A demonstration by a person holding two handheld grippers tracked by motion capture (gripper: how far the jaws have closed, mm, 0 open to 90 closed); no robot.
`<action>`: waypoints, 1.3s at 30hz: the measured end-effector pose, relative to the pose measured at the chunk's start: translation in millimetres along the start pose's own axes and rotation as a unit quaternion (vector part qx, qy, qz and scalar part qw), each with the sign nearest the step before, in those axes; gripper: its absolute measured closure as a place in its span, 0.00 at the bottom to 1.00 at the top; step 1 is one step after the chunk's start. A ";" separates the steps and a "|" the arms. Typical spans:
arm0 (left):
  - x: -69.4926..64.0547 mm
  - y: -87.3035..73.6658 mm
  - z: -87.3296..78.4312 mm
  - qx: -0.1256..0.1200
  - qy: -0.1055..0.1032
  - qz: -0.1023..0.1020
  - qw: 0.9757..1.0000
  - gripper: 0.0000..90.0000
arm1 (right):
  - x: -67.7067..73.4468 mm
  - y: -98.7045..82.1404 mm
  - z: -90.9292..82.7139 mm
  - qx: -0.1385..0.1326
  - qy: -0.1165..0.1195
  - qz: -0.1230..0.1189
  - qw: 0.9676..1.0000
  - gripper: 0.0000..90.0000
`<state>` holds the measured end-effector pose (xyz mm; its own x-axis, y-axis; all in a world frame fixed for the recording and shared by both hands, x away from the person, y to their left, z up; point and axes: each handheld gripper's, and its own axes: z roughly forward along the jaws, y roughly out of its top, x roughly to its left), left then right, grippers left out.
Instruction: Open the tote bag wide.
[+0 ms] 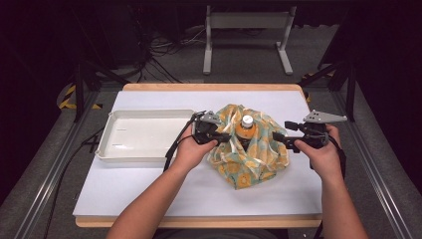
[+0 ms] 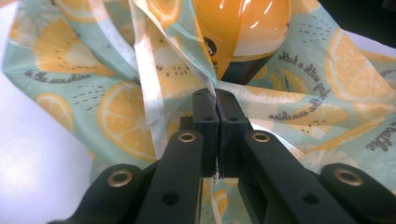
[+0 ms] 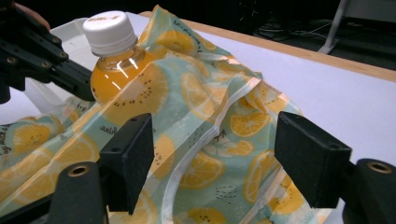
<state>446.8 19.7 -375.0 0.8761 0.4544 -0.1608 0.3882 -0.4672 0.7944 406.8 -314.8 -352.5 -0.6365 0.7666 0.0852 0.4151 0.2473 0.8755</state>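
Observation:
A lemon-print cloth bag point(image 1: 249, 157) lies bunched in the middle of the white table point(image 1: 149, 189). An orange drink bottle point(image 1: 247, 127) with a white cap stands in it. My left gripper point(image 1: 226, 138) is at the bag's left side; in the left gripper view its jaws point(image 2: 217, 105) are shut on the bag's white-hemmed edge point(image 2: 144, 79), just below the bottle point(image 2: 243, 28). My right gripper point(image 1: 276, 139) is at the bag's right side. It stands open point(image 3: 217, 156), with the bag's cloth point(image 3: 210, 102) lying between its pads, and the bottle point(image 3: 116, 70) beyond.
A white tray point(image 1: 144, 134) lies on the table to the left of the bag, close to the left hand. A metal stand point(image 1: 246, 30) and cables are on the floor beyond the table's far edge.

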 end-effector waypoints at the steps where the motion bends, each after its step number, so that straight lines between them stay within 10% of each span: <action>1: -0.2 0.3 -1.4 -0.002 0.000 0.001 1.000 0.99 | 1.6 0.1 2.2 0.002 0.007 0.002 1.000 0.34; 16: -2.3 -0.8 -6.4 0.000 -0.004 0.007 1.000 0.99 | 0.3 2.4 35.0 0.011 0.084 -0.024 0.996 0.24; 29: -3.1 -0.7 -5.6 -0.002 -0.008 0.010 1.000 0.99 | 0.0 -3.1 52.6 0.030 0.098 -0.050 0.993 0.21; 39: -3.5 -0.5 -7.4 -0.009 -0.007 0.010 1.000 0.99 | 0.1 -1.6 45.9 0.055 0.084 -0.100 0.990 0.89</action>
<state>441.4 24.0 -370.4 0.8880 0.4340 -0.1520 0.3646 -0.4629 0.8080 435.9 -288.0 -375.7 -0.8090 0.5878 0.0012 0.3312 0.4542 0.8270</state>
